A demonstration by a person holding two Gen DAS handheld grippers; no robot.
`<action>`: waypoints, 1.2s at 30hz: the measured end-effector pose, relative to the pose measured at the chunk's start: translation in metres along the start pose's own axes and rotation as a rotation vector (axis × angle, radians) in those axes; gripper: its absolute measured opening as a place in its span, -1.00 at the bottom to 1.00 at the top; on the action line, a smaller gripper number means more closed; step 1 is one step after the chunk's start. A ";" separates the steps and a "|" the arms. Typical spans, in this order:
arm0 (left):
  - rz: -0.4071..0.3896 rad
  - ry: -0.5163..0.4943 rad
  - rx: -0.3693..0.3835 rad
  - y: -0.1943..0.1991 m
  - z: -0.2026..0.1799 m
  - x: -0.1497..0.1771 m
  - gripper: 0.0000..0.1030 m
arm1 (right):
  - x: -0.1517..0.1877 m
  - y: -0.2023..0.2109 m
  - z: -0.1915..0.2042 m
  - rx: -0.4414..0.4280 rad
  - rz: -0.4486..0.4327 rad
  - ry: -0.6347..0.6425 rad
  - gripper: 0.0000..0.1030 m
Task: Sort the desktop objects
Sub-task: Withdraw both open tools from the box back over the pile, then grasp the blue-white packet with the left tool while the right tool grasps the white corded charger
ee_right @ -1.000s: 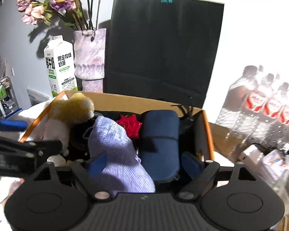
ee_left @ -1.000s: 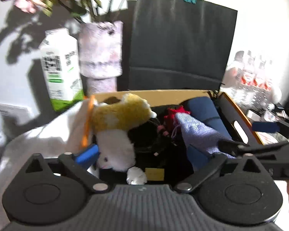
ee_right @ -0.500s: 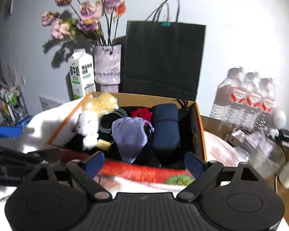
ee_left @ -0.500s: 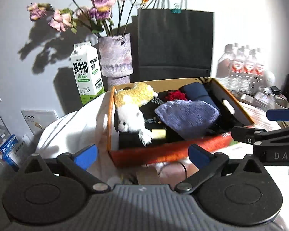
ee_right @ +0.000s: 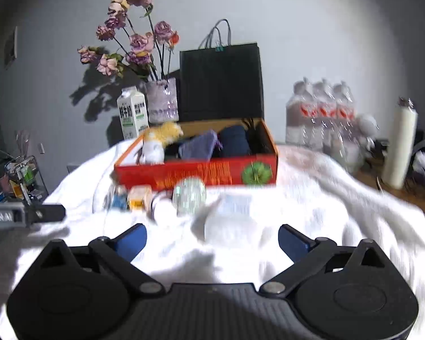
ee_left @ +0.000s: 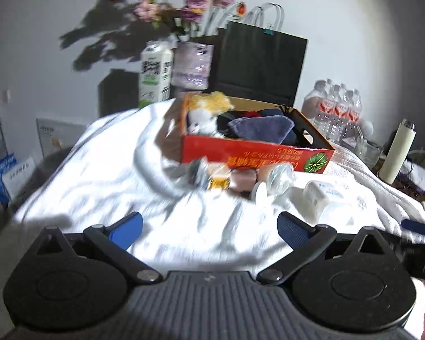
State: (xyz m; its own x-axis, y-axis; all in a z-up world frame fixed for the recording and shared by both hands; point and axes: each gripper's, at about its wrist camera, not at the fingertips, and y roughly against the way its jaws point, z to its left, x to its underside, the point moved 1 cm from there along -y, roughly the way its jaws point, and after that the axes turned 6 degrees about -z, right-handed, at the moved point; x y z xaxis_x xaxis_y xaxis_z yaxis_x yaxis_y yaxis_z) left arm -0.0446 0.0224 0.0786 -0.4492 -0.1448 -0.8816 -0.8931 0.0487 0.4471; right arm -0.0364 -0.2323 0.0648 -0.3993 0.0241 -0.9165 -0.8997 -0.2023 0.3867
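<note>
The left gripper (ee_left: 209, 223) is hovering over the white cloth (ee_left: 99, 175) with its blue-padded fingers (ee_left: 127, 225) spread wide and nothing between them. The right gripper (ee_right: 212, 236) is likewise hanging over the cloth, fingers apart and empty. Beyond both, the red cardboard box (ee_right: 195, 171) is sitting on the cloth, holding a yellow-and-white plush toy (ee_right: 161, 141), a lavender pouch (ee_right: 198, 147) and a navy case (ee_right: 235, 140). Just in front of the box's near wall, small loose items are lying in a blurred row, among them a clear glass ball (ee_right: 189, 195) and a white tissue pack (ee_left: 323, 194). A milk carton (ee_right: 133, 116), a vase of flowers (ee_right: 161, 100) and a black paper bag (ee_right: 221, 79) are standing at the far side.
</note>
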 end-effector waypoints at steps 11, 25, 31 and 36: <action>0.065 0.009 0.025 0.013 0.007 0.047 1.00 | 0.051 0.008 0.027 -0.047 0.083 0.059 0.94; -0.038 -0.101 -0.028 -0.078 0.012 -0.019 0.70 | 0.023 -0.034 0.037 -0.093 0.010 0.108 0.65; 0.036 -0.086 0.030 -0.153 0.007 -0.033 0.23 | 0.008 -0.109 0.073 -0.131 0.038 0.191 0.31; 0.089 -0.050 0.046 -0.171 0.012 -0.033 -0.77 | 0.001 -0.171 0.080 -0.103 0.139 0.141 -0.15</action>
State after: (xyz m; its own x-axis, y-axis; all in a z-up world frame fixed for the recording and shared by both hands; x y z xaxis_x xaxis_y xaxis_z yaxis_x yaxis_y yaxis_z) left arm 0.1226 0.0310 0.0292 -0.5263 -0.0888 -0.8457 -0.8492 0.1051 0.5175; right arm 0.1026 -0.1198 0.0057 -0.4836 -0.1467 -0.8629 -0.8120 -0.2928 0.5049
